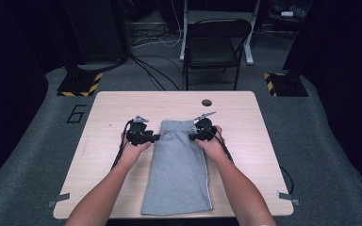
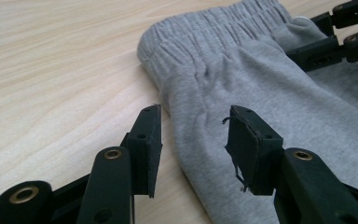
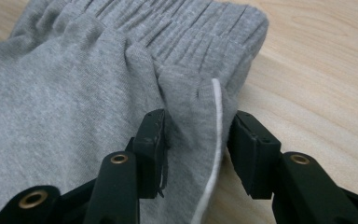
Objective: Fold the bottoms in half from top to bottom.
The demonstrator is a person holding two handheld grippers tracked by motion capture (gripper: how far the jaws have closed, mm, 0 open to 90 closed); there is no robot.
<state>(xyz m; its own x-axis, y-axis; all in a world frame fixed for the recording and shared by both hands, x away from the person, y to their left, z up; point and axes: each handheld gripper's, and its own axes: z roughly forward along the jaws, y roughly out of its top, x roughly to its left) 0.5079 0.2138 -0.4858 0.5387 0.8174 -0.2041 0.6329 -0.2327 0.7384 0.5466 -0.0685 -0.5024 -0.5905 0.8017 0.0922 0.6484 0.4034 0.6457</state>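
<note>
Grey shorts (image 1: 178,169) lie flat in the middle of the wooden table (image 1: 245,113), waistband at the far end. Left gripper (image 1: 156,138) sits at the waistband's left edge, jaws parted, nothing pinched. Right gripper (image 1: 192,137) at the right edge (white side stripe there), jaws apart, fabric loose between.

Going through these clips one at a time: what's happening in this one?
A person at a wooden table works on a pair of grey shorts laid flat, waistband away from them. The left claw sits open at the garment's edge below the waistband, with nothing pinched. The right claw straddles the opposite edge by the white side stripe, jaws parted, fabric between them but not clamped.
</note>
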